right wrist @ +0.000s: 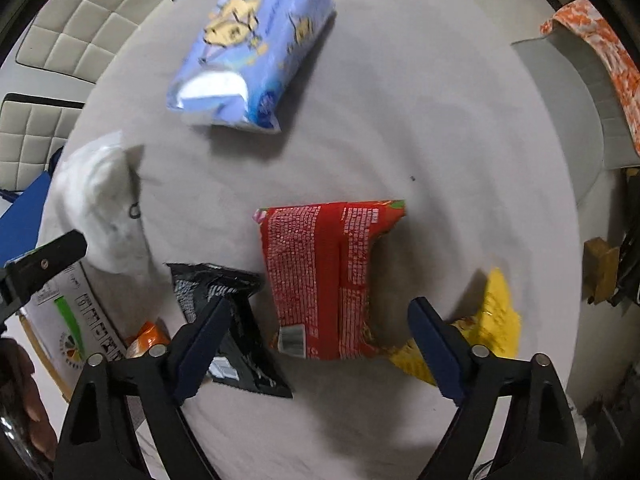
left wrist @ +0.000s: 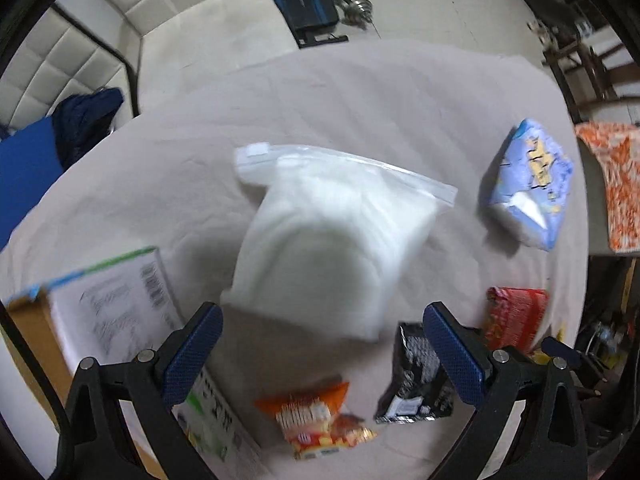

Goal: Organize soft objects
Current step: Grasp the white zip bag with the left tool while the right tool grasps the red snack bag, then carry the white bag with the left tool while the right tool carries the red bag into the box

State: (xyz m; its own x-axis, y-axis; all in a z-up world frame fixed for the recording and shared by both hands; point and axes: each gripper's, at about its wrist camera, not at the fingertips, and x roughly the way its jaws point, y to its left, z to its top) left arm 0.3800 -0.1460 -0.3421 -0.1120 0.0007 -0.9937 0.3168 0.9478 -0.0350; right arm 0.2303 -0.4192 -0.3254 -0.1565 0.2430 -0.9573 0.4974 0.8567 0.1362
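A clear zip bag of white stuffing [left wrist: 320, 240] lies mid-table; it also shows in the right wrist view [right wrist: 100, 208]. My left gripper [left wrist: 322, 340] is open and empty, above its near end. A blue tissue pack [left wrist: 528, 184] [right wrist: 248, 52] lies far right. A red snack packet [right wrist: 324, 276] [left wrist: 516, 316], a black packet [right wrist: 232, 320] [left wrist: 416, 380], a yellow packet [right wrist: 492, 320] and an orange packet [left wrist: 316, 416] lie near. My right gripper [right wrist: 320, 336] is open and empty, above the red packet's near end.
An open cardboard box [left wrist: 104, 312] stands at the table's left edge, also in the right wrist view [right wrist: 68, 320]. The table has a beige cloth [left wrist: 360, 100]. A white sofa [left wrist: 80, 40], an orange-patterned cloth [right wrist: 600, 48] on a chair, and floor clutter surround it.
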